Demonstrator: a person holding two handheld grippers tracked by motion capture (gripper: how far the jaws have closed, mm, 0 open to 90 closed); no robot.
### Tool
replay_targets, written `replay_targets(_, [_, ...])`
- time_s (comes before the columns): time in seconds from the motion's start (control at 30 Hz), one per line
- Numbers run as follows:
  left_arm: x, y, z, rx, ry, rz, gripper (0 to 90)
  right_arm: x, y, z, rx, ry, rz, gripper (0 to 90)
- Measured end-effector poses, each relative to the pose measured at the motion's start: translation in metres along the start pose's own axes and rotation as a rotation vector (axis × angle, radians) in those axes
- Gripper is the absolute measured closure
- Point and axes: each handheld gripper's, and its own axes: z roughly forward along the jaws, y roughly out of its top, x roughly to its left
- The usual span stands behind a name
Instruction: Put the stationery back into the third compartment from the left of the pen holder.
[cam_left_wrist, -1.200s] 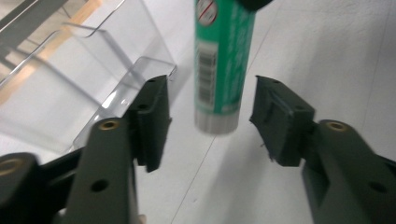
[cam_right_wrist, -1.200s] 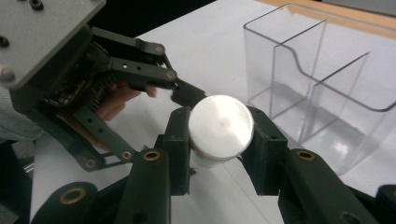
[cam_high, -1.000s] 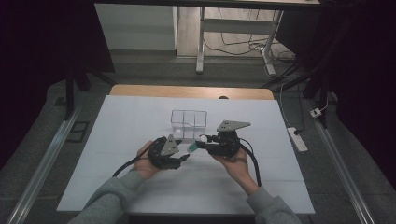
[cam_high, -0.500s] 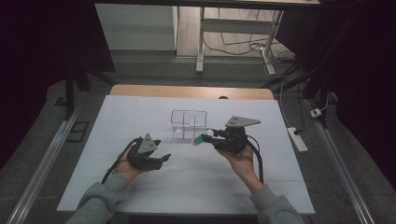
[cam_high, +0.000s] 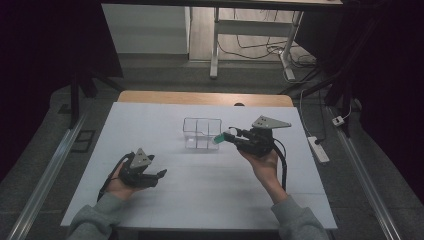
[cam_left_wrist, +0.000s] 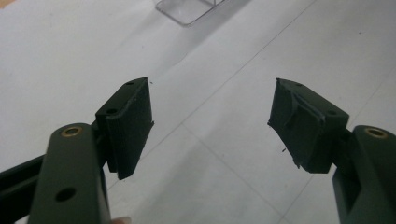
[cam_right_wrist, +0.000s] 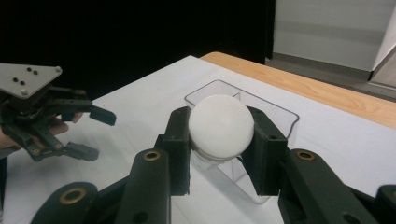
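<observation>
A clear divided box (cam_high: 202, 133) stands mid-table. Just right of its front corner, my right gripper (cam_high: 226, 138) is shut on a small teal item (cam_high: 218, 140). In the right gripper view the same item shows a white rounded end (cam_right_wrist: 220, 125) pinched between both jaws, with the clear box (cam_right_wrist: 268, 116) right behind it. My left gripper (cam_high: 159, 175) rests low at the left front of the table, its jaws wide apart and nothing between them. In its own view, my left gripper (cam_left_wrist: 212, 121) faces bare white table, with a corner of the box (cam_left_wrist: 187, 10) at the top.
The white table top (cam_high: 220, 195) ends in a wooden strip (cam_high: 205, 98) at the far side. A power strip (cam_high: 318, 149) lies on the floor to the right. A metal rail (cam_high: 45, 180) runs along the left. The left gripper (cam_right_wrist: 95, 134) is seen from the right gripper view.
The two grippers were close together at the teal item in front of the box. The left one has drawn back to the left and nearer the person. The right one carried the item up to the box's right.
</observation>
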Motion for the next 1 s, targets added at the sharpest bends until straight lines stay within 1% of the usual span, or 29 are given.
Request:
replay_targets(0.27, [0.005, -0.012, -0.009, 0.013, 0.012, -0.032, 27.7, -0.009, 0.006, 0.003, -0.012, -0.022, 0.007, 64.4])
replay_targets(0.4, [0.010, -0.018, -0.013, 0.009, 0.016, -0.056, 27.6, -0.016, 0.010, 0.012, -0.012, -0.039, 0.014, 64.4])
replay_targets(0.5, [0.013, -0.021, -0.014, 0.002, 0.018, -0.074, 27.6, -0.022, 0.012, 0.020, -0.016, -0.044, 0.034, 64.4])
replay_targets(0.67, [0.017, -0.025, -0.015, 0.001, 0.019, -0.089, 27.5, -0.029, 0.016, 0.032, 0.005, -0.078, 0.031, 64.4])
replay_targets(0.83, [0.019, -0.026, -0.013, 0.010, 0.021, -0.101, 26.9, -0.031, 0.018, 0.042, 0.042, -0.110, 0.009, 64.3])
replay_targets(1.0, [0.020, -0.026, -0.013, 0.004, 0.029, -0.102, 26.8, -0.033, 0.017, 0.053, 0.072, -0.110, 0.007, 64.1])
